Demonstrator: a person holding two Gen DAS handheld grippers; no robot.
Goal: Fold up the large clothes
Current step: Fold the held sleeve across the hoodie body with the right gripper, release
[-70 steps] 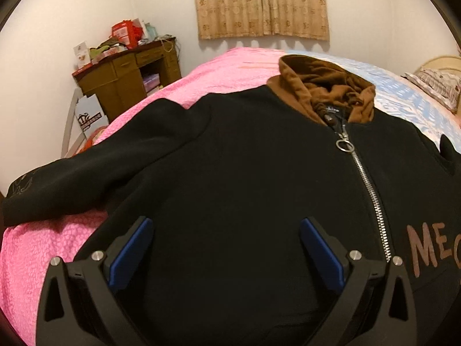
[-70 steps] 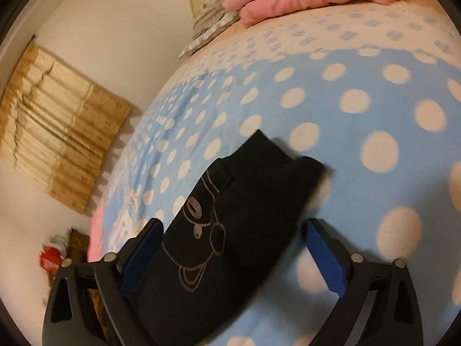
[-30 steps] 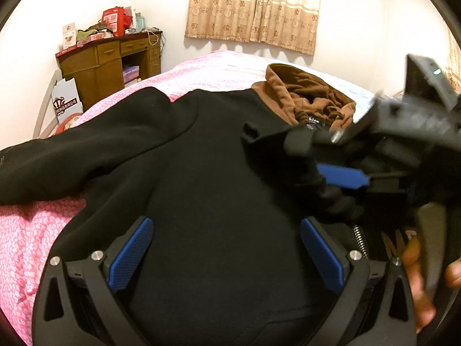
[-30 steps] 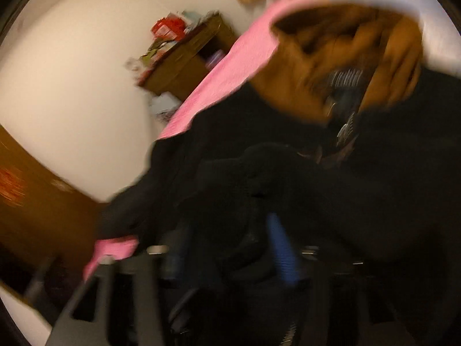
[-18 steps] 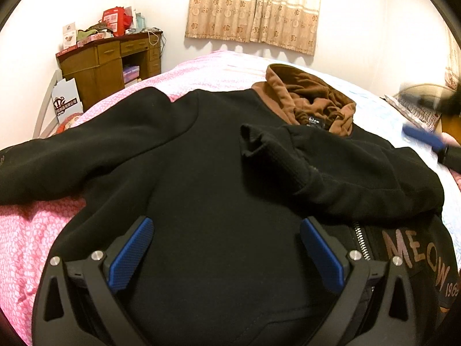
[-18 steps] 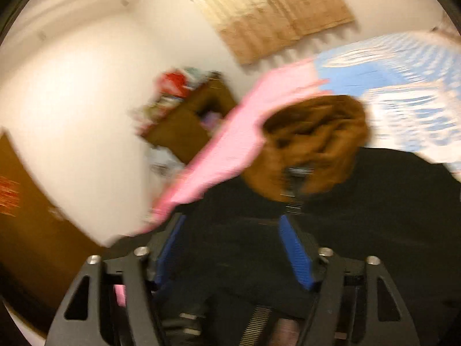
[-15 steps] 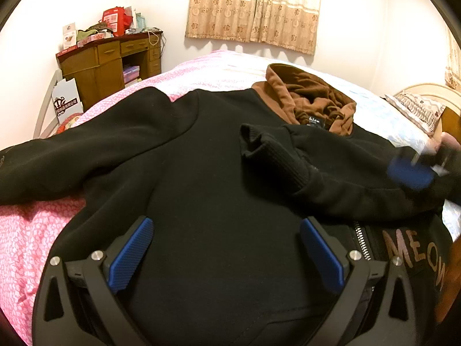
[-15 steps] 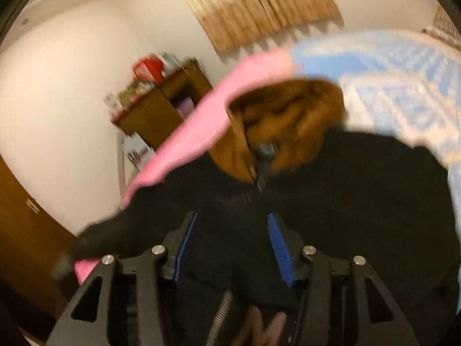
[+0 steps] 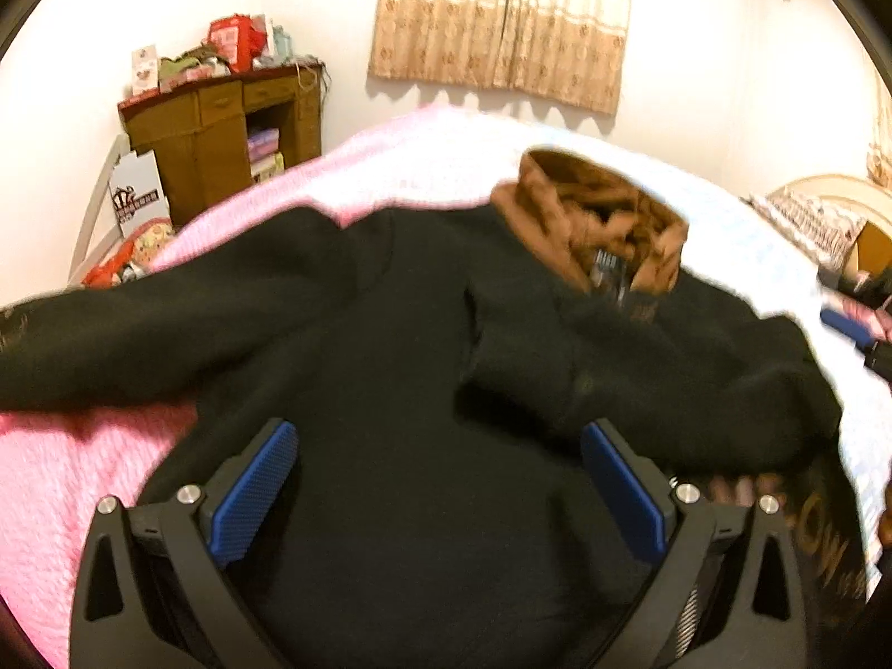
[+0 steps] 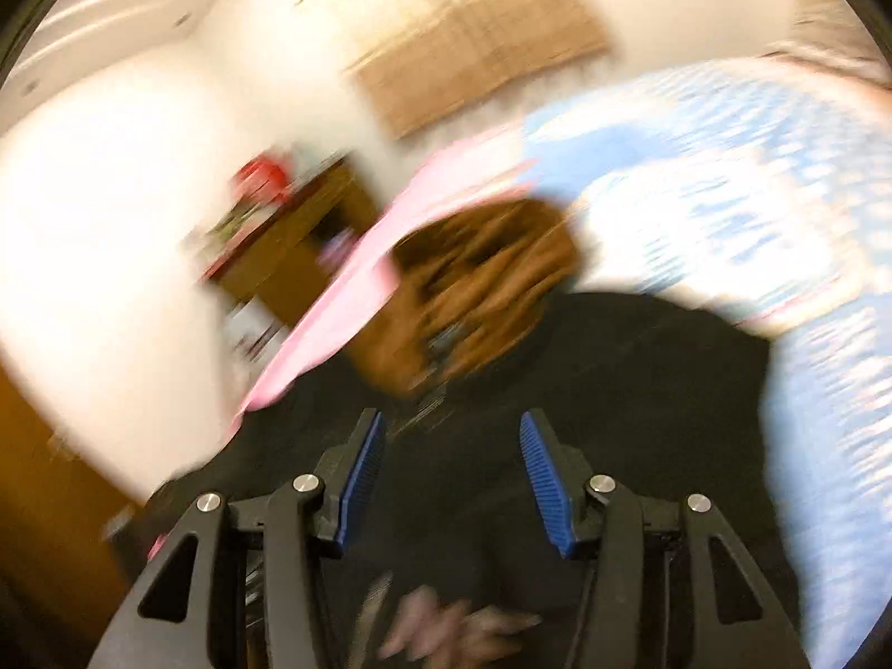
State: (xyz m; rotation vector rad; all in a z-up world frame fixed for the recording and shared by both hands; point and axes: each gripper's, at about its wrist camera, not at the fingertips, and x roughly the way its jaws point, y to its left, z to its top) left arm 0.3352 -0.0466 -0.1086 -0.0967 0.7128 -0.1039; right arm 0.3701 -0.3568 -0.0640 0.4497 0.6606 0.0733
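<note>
Black hoodie (image 9: pixel 401 390) flat on bed (image 9: pixel 67 468), right sleeve (image 9: pixel 658 390) folded across chest; left gripper (image 9: pixel 440 485) wide open, empty; right gripper (image 10: pixel 449 474) half open, empty, blurred.

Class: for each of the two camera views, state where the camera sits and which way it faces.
Left wrist: on the left tongs, open, looking down over the black hoodie toward the curtain.
Right wrist: on the right tongs, open and empty, blurred, facing the brown hood.
Shared: hoodie, hood, wooden desk, curtain.
</note>
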